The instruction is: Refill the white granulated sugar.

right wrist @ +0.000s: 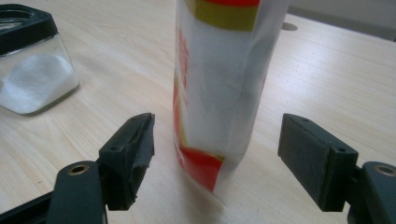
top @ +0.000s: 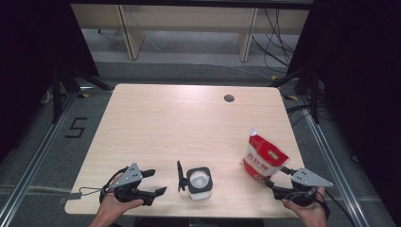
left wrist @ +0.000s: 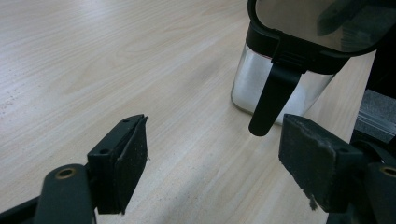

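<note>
My left gripper (top: 153, 182) rests near the table's (top: 189, 118) front edge with its jaws spread wide and nothing between them, just beside the glass jar (top: 199, 183) whose black flip lid (left wrist: 322, 23) stands open. The jar already holds white granules. Farther right, the red-and-white refill pouch (top: 263, 158) stands upright, and my right gripper (top: 278, 182) sits wide open, its pads either side of the pouch's narrow edge but clear of it. I judge the pouch wants a firm, mid-height pinch so it won't buckle when tilted towards the jar.
</note>
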`<state>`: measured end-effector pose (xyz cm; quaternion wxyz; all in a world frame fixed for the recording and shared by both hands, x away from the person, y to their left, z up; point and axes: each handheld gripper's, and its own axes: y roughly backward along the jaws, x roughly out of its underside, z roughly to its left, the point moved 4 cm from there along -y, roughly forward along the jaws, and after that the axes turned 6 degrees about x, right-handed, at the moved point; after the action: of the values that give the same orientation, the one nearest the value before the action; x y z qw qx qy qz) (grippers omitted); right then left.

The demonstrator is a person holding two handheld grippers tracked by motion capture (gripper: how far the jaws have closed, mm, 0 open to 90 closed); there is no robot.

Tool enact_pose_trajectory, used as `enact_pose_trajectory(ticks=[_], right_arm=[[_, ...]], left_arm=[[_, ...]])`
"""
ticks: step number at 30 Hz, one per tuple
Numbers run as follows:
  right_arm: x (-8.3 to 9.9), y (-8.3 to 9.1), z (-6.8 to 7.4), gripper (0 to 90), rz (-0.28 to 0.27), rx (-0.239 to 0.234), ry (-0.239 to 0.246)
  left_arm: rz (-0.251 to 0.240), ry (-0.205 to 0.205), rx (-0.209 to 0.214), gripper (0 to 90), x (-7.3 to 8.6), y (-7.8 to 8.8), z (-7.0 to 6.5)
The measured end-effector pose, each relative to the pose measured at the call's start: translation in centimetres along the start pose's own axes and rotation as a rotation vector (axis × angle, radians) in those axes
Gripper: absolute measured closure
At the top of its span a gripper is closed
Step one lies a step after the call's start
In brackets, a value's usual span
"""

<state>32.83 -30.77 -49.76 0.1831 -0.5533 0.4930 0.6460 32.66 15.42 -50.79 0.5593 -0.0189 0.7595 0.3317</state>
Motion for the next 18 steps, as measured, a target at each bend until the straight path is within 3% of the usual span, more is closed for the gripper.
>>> enact_pose_trajectory(ticks=[2, 4, 5, 6, 7, 11, 13, 14, 15, 17, 18], right_arm=[[0.1, 0.2, 0.3, 26.7, 0.033, -0.007, -0.027], [0.2, 0.5, 0.5, 25.9, 0.047, 0.012, -0.031], [0.3, 0.5, 0.5, 25.7, 0.050, -0.001, -0.033], [0.4, 0.8, 0.9, 25.7, 0.074, 0.010, -0.075], [0.5, 0.6, 0.5, 25.3, 0.050, 0.005, -0.030], [0.8, 1.2, 0.8, 24.5, 0.090, 0.031, -0.092], [1.0, 1.3, 0.6, 24.3, 0.090, 0.039, -0.053], [1.1, 1.4, 0.9, 24.0, 0.109, 0.041, -0.080], [1.1, 1.4, 0.8, 24.0, 0.111, 0.029, -0.055], [1.2, 1.4, 1.0, 23.8, 0.115, 0.048, -0.043], [1.1, 1.4, 0.6, 24.0, 0.101, 0.066, 0.013]], left_arm=[[-0.005, 0.009, 0.007, 23.2, -0.1, 0.0, -0.1], [-0.013, -0.016, 0.010, 23.2, -0.4, 0.1, -0.1], [-0.020, -0.016, 0.014, 23.2, -0.5, 0.1, -0.2], [-0.025, -0.005, 0.015, 23.3, -0.6, 0.0, -0.3], [-0.024, -0.011, 0.013, 23.3, -0.7, 0.0, -0.4], [-0.025, -0.002, 0.022, 23.4, -1.0, -0.1, -0.8], [-0.021, -0.018, 0.025, 23.4, -1.2, -0.1, -0.9], [-0.026, 0.010, 0.023, 23.4, -1.3, -0.2, -1.1], [-0.026, 0.008, 0.016, 23.5, -1.5, -0.2, -1.2], [-0.021, -0.005, 0.019, 23.6, -1.8, -0.1, -1.2], [-0.026, 0.013, 0.018, 23.6, -1.9, -0.2, -1.4]])
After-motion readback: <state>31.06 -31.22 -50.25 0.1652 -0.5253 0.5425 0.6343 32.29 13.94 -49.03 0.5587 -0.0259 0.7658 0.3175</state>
